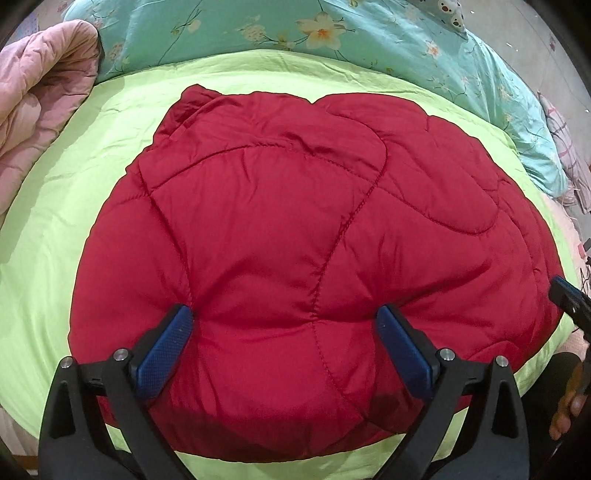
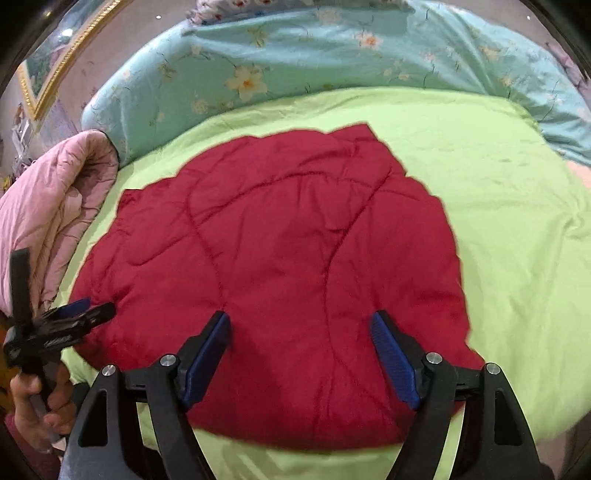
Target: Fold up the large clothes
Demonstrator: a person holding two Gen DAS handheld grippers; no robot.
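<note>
A red quilted padded garment [image 1: 288,240] lies folded into a compact bundle on a lime-green sheet [image 1: 55,221]; it also shows in the right wrist view [image 2: 288,258]. My left gripper [image 1: 284,317] is open, its blue pads just above the garment's near edge, holding nothing. My right gripper [image 2: 299,325] is open too, over the garment's near part and empty. The right gripper's tip [image 1: 565,295] shows at the right edge of the left wrist view. The left gripper [image 2: 70,317] shows at the left of the right wrist view.
A pink padded garment [image 1: 33,110] is heaped at the left on the bed. A teal floral quilt [image 1: 332,33] runs along the far side. The green sheet [image 2: 517,221] stretches to the right of the red garment. A framed picture [image 2: 51,70] hangs at far left.
</note>
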